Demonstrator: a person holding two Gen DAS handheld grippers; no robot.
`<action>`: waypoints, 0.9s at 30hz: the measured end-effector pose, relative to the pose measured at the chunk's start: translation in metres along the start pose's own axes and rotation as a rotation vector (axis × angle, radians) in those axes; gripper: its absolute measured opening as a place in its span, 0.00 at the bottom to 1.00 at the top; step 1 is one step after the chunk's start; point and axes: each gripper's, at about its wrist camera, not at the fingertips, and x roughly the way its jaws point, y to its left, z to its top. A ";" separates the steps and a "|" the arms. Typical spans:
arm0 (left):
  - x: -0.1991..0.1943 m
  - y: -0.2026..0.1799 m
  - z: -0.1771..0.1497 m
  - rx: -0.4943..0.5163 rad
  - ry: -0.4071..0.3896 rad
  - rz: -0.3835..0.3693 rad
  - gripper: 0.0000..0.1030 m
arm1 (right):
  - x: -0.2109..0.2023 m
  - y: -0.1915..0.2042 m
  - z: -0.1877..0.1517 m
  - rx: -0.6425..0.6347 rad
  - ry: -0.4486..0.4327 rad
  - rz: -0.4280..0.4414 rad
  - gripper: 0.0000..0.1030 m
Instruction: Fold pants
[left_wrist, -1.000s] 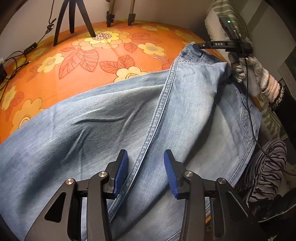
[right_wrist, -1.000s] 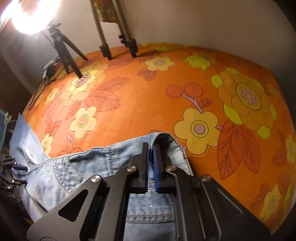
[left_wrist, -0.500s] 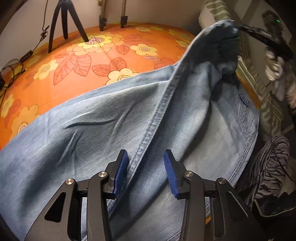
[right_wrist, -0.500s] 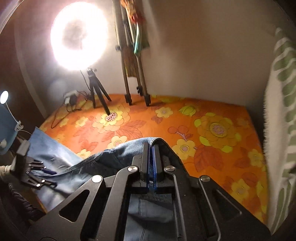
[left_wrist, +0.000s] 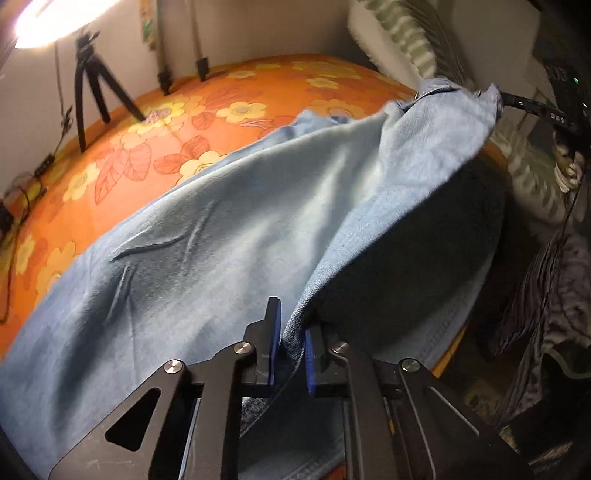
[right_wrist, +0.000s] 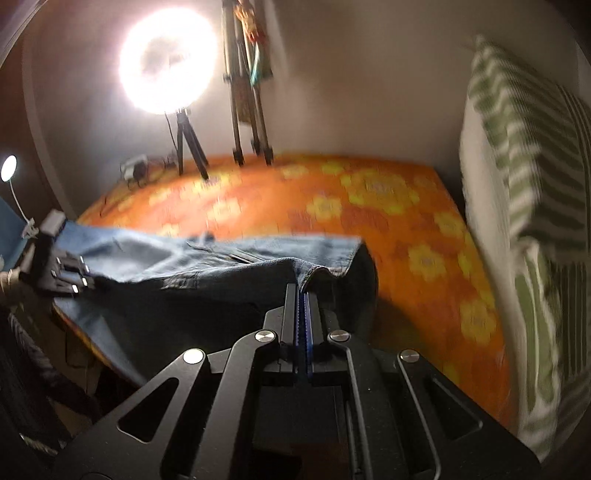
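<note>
Pants edges clamped in both jaws, lifted above the roomy orange cover.

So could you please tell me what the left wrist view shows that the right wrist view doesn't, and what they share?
Only the left wrist view shows the left gripper up close, a raised fold of the jeans between its blue pads, and the long leg spread across the orange cloth.

Only the right wrist view shows the full ring light and the right gripper shut on the waistband edge.

Both show the jeans, the orange cloth, the tripods and the striped pillow.
</note>
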 end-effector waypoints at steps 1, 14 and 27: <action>0.000 -0.004 -0.001 0.017 0.002 0.009 0.09 | 0.000 -0.003 -0.009 -0.002 0.014 -0.002 0.03; -0.011 -0.021 -0.008 0.068 -0.018 0.065 0.08 | -0.011 -0.037 -0.069 0.209 0.176 0.050 0.45; -0.021 -0.030 -0.012 0.117 -0.030 0.099 0.07 | 0.052 -0.058 -0.086 0.638 0.285 0.162 0.16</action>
